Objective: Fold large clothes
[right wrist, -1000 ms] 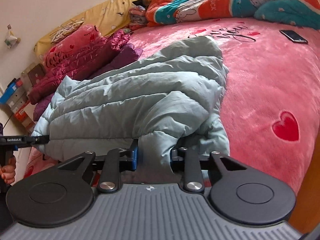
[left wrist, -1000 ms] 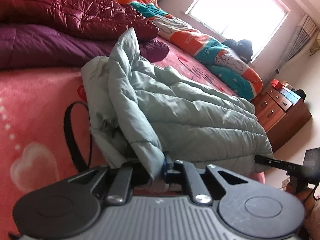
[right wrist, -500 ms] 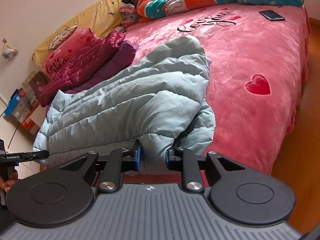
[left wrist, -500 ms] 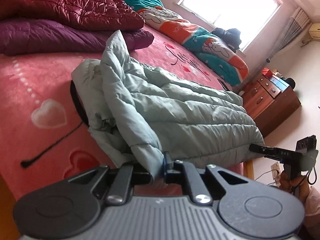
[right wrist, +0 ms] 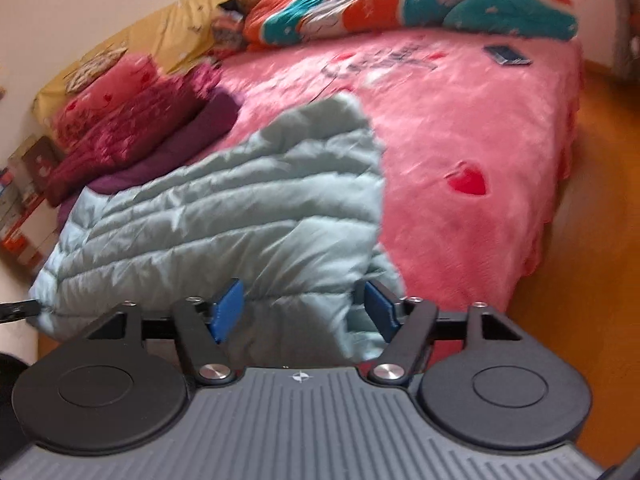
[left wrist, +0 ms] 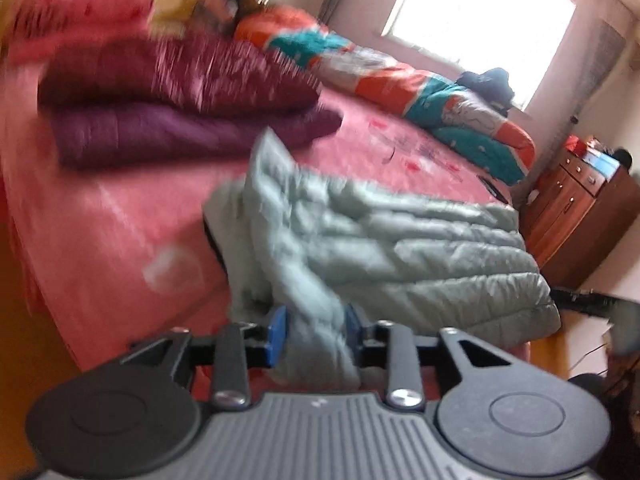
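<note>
A pale green quilted down jacket [left wrist: 384,248] lies bunched on the pink bed [left wrist: 120,216], hanging over its near edge. It also shows in the right wrist view [right wrist: 240,216]. My left gripper [left wrist: 315,334] has its jaws partly apart with a fold of the jacket between the blue pads. My right gripper [right wrist: 306,310] is open wide, its blue pads on either side of the jacket's edge and apart from it. The left view is blurred.
Folded maroon and purple quilts [left wrist: 180,100] and a rolled orange-teal quilt [right wrist: 420,4] lie at the back of the bed. A phone [right wrist: 508,55] lies on the far side. A wooden dresser [left wrist: 580,216] stands to the right. Orange floor [right wrist: 592,264] surrounds the bed.
Both grippers have opened; the right one has let go of the jacket's edge. Both have pulled back from the bed, and the jacket has settled lower.
</note>
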A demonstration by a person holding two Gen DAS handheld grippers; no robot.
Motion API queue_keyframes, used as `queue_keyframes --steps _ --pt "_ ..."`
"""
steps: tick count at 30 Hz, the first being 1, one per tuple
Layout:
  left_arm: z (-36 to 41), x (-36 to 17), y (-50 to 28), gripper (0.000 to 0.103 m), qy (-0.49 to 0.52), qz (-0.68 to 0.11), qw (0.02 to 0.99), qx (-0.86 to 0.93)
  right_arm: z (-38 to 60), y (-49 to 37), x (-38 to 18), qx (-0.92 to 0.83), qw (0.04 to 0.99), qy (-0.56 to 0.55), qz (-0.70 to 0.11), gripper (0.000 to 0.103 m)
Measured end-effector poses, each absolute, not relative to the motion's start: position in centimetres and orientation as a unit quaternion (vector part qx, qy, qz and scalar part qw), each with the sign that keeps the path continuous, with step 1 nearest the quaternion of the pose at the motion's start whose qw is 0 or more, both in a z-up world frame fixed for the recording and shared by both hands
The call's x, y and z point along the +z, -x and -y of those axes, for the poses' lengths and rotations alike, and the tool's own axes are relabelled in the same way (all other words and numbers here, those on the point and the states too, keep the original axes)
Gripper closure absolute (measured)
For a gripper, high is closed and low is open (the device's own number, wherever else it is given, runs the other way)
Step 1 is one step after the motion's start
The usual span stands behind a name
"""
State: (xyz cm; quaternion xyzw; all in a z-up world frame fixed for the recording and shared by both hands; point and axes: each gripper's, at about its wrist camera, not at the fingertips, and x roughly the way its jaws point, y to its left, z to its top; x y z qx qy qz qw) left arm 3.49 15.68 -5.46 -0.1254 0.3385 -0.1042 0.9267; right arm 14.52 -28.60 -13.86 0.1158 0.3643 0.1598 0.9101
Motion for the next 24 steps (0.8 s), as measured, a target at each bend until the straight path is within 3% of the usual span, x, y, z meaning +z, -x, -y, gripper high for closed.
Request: queue_keyframes --steps 8,17,24 --pt "-10.7 -3.5 -8.2 0.063 0.078 -0.301 0.936 -0.166 25.0 -16.0 -10.8 0.127 0.950 -0.066 -0.277 0.018" --pt "-4.7 -6.6 -14.6 0.063 0.058 -0.336 0.915 -0.216 18.5 -22.9 -11.9 0.147 0.947 0.005 -0.285 0.019" --pt "-5.8 -8.8 -17.3 0.063 0.067 -0.345 0.919 -0.176 16.0 -26.6 -14.5 0.136 0.937 0.060 -0.317 0.019"
